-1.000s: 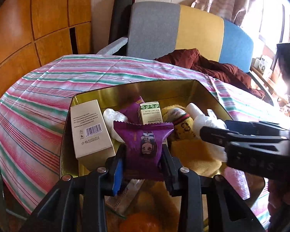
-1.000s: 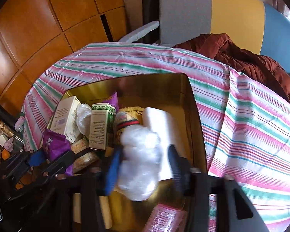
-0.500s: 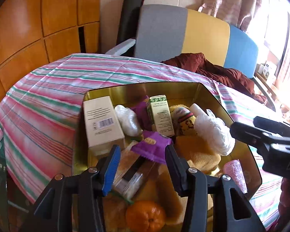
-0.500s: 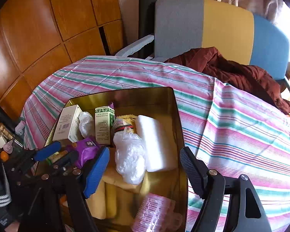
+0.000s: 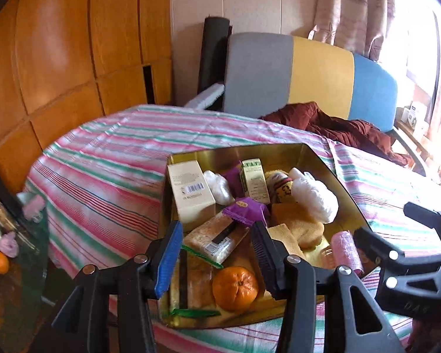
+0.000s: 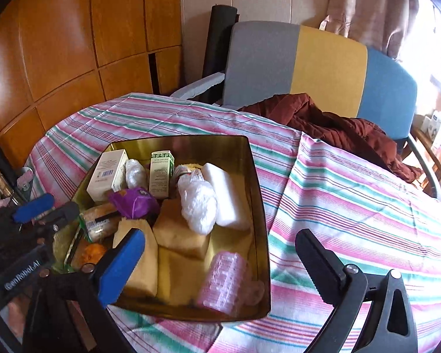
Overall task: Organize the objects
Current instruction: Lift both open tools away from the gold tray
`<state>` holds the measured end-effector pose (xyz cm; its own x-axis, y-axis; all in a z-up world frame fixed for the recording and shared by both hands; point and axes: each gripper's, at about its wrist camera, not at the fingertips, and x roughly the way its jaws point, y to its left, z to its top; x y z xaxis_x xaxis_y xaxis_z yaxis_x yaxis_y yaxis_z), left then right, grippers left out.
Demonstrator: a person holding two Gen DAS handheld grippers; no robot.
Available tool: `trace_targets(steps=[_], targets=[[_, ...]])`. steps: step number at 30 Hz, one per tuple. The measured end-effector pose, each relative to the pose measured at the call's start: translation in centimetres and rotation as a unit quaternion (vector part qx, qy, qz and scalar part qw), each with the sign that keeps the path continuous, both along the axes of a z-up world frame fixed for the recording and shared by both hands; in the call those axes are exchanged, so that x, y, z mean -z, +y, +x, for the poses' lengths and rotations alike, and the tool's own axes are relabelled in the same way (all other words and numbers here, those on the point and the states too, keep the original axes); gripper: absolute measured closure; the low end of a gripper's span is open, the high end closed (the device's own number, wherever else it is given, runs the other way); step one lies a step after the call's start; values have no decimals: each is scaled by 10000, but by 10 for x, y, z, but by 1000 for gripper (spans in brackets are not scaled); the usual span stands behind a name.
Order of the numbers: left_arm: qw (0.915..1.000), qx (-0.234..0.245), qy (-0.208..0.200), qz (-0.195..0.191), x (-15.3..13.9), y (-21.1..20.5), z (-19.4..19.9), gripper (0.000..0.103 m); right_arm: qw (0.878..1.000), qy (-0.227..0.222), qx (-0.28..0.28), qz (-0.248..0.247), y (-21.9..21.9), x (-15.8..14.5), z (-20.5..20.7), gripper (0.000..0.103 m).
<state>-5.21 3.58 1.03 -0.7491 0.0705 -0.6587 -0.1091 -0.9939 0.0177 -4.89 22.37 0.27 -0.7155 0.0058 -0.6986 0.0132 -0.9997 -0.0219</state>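
A gold tin (image 5: 323, 158) (image 6: 258, 194) sits on the striped tablecloth, full of small goods. A purple snack packet (image 5: 247, 210) (image 6: 135, 203) lies on a wrapped bread pack. A crumpled white plastic wad (image 5: 314, 197) (image 6: 198, 203) rests beside a white block (image 6: 226, 197). My left gripper (image 5: 217, 229) hovers open over the tin's near end, above a mandarin (image 5: 235, 288), with nothing between its pads. My right gripper (image 6: 220, 235) is opening wide and holds nothing, above a pink roller (image 6: 223, 285). Each gripper also shows in the other's view: right gripper (image 5: 383, 220), left gripper (image 6: 60, 204).
A cream box (image 5: 191, 194), a green carton (image 5: 254, 182) and yellow cloths (image 6: 179, 235) fill the tin. A grey, yellow and blue chair (image 5: 308, 79) with a maroon garment (image 6: 338, 126) stands behind the table. A glass side table (image 5: 14, 253) with small items is at the left.
The left gripper let go of the purple packet, which now lies in the tin. The right gripper released the white wad. Both grippers widened and drew back and up from the tin.
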Motion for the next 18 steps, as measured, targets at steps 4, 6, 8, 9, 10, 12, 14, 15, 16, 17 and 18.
trace_targets(steps=[4, 6, 8, 9, 10, 12, 14, 15, 16, 17, 18], targets=[[9995, -197, 134, -199, -8, 5, 15, 53, 9999, 92, 41, 73, -2, 0, 19, 0], [9997, -207, 97, -125, -9, 4, 22, 53, 9998, 148, 80, 89, -2, 0, 28, 0], [9998, -189, 50, -7, -7, 3, 27, 53, 9997, 197, 146, 56, 1, 0, 36, 0], [9998, -179, 16, 28, -5, 3, 30, 53, 9996, 208, 179, 15, 2, 0, 40, 0], [9998, -170, -32, 56, -3, 3, 32, 53, 9995, 216, 217, -29, 4, 0, 43, 0], [9998, -153, -78, 64, 0, 4, 36, 53, 9993, 219, 291, -96, 7, 2, 47, 0], [9998, -117, -132, 77, 3, 6, 39, 53, 9991, 215, 341, -135, 9, 3, 51, 0], [9998, -96, -154, 97, 4, 8, 40, 53, 9990, 213, 358, -144, 10, 4, 52, 0], [9998, -68, -164, 111, 4, 9, 41, 53, 9990, 210, 377, -150, 10, 4, 53, 0], [9998, -57, -161, 107, 5, 10, 42, 53, 9989, 208, 390, -159, 11, 5, 55, 0], [9998, -47, -157, 108, 5, 10, 43, 53, 9989, 205, 394, -169, 11, 6, 56, 0]])
